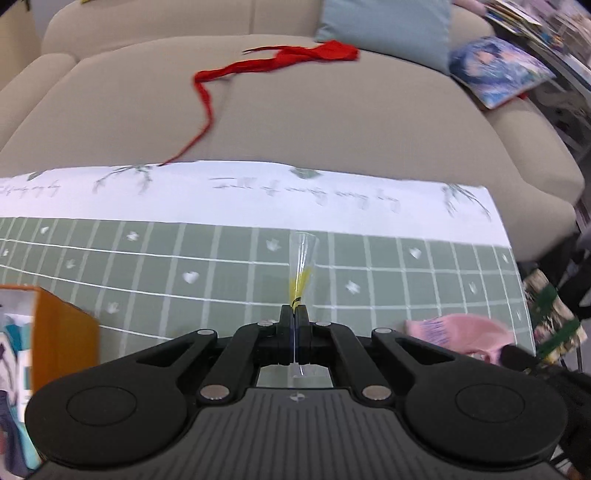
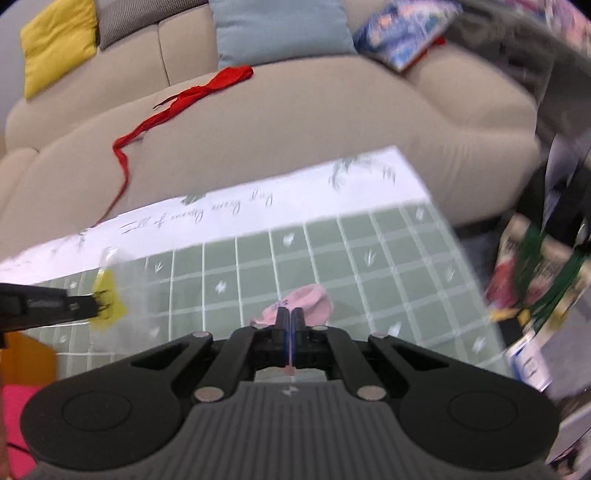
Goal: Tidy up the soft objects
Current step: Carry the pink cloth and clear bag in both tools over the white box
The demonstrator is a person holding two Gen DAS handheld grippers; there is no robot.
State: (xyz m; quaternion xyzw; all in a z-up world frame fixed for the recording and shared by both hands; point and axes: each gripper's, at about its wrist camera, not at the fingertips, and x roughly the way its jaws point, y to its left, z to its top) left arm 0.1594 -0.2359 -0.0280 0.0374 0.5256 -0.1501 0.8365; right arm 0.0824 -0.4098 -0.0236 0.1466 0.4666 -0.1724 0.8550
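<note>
- Sofa: beige, fills the background of both my views. Only my right view shows a yellow cushion at its far left.
- Cloth: green grid with white printed border, spread over the table in front of the sofa.
- Blue cushion: against the sofa back, cropped in my left view.
- Red scarf: trails across the seat down toward the cloth's border.
- Orange box: my left view shows its wall and mixed contents; my right view catches only a corner.
- Pink sock: above the cloth, my right gripper clamped on its edge.
- Clear bag: yellow item inside, pinched in my closed left gripper; edge-on in my left view, broadside in my right.
</note>
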